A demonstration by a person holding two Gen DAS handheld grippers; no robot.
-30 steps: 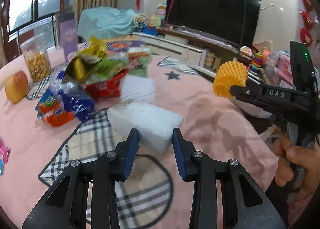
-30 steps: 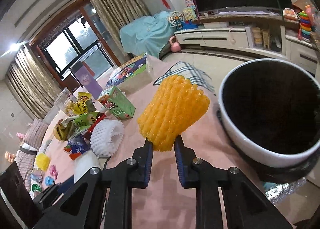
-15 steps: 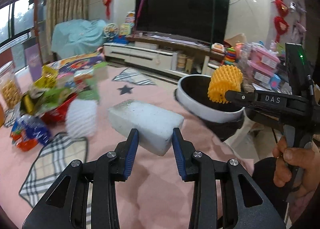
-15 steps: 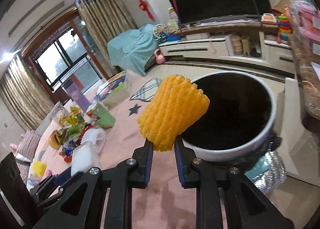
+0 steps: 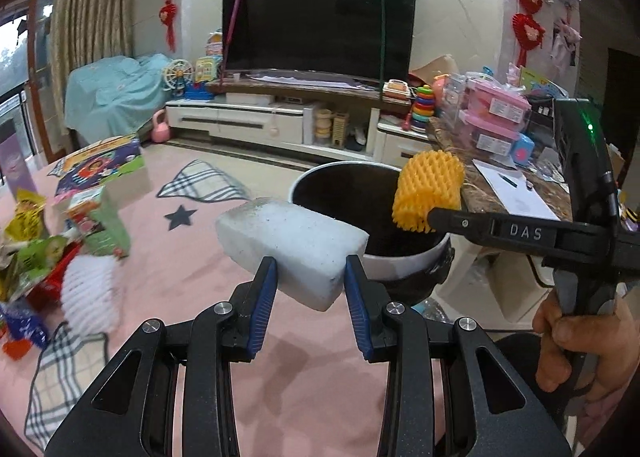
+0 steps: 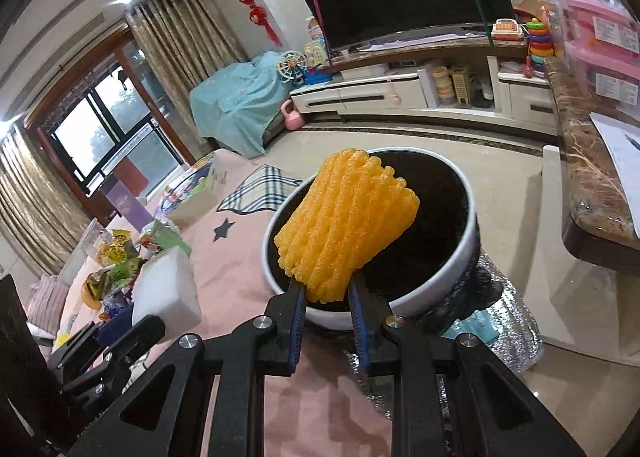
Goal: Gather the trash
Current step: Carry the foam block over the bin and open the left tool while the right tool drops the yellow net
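Right wrist view: my right gripper [image 6: 326, 297] clamped yellow foam net [image 6: 348, 225], bin [image 6: 432, 289] directly behind at centre; left gripper [image 5: 308, 277] pinched white foam block [image 5: 292, 245], bin right.

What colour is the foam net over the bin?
Yellow foam net; clearest in the right wrist view.

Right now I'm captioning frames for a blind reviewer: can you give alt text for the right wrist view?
The right gripper holds a yellow foam fruit net in its jaws over a white-rimmed, black-lined trash bin beside a pink-clothed table. At left, the left gripper carries a white foam block.
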